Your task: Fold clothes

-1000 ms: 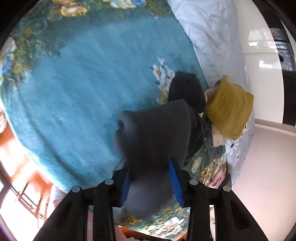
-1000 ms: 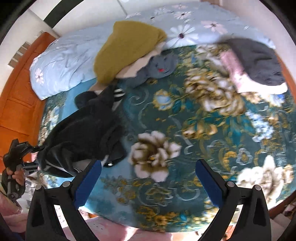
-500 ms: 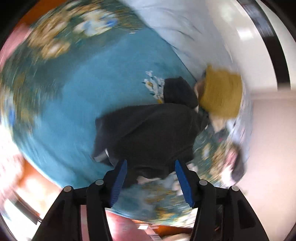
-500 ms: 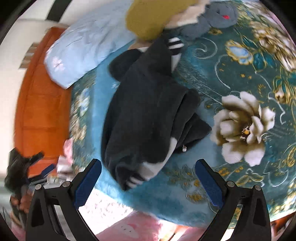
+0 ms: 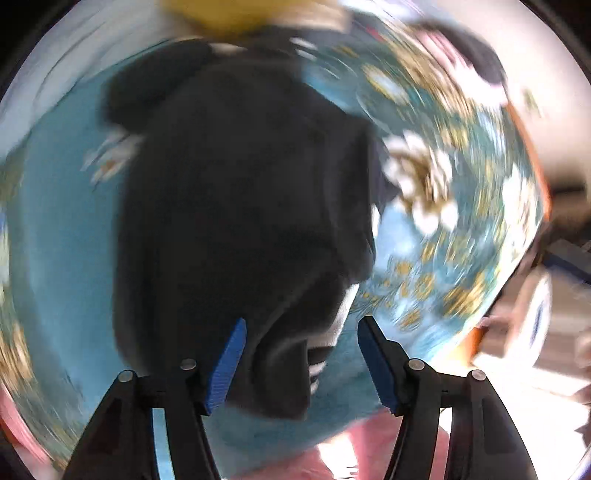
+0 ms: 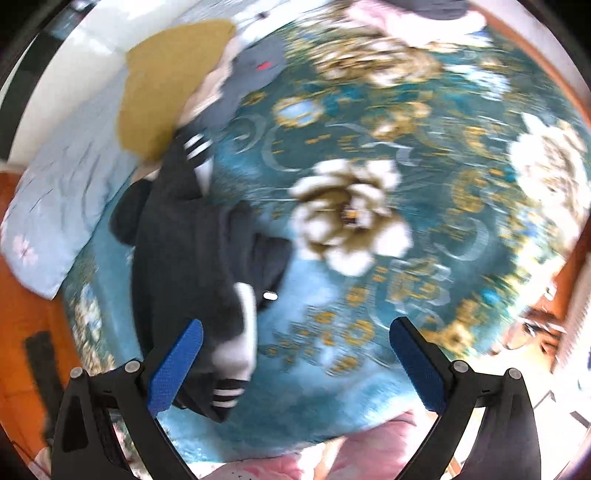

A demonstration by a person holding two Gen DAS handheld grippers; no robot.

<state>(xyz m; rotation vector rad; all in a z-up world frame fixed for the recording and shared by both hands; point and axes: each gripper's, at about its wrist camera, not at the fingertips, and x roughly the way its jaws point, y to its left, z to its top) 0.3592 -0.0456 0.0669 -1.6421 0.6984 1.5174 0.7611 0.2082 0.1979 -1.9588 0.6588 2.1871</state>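
Observation:
A dark garment with white stripes [image 5: 236,206] lies folded on the teal floral blanket [image 5: 436,258]. It also shows in the right wrist view [image 6: 192,266], lying at the left. My left gripper [image 5: 301,354] is open, its blue pads either side of the garment's near striped end, not closed on it. My right gripper [image 6: 295,365] is wide open and empty above the blanket [image 6: 369,166]; its left pad is near the garment's striped cuff [image 6: 231,391]. Both views are motion-blurred.
A mustard knit garment [image 6: 166,85] and a grey garment [image 6: 255,70] lie piled at the back. A light blue quilt [image 6: 48,206] lies at the left. More folded clothes [image 6: 417,14] sit at the far edge. An orange wooden bed frame [image 6: 22,332] borders the bed.
My left gripper let go of the dark garment, opened, and swung round over it. The garment now lies on the blanket. My right gripper stayed open and shifted right.

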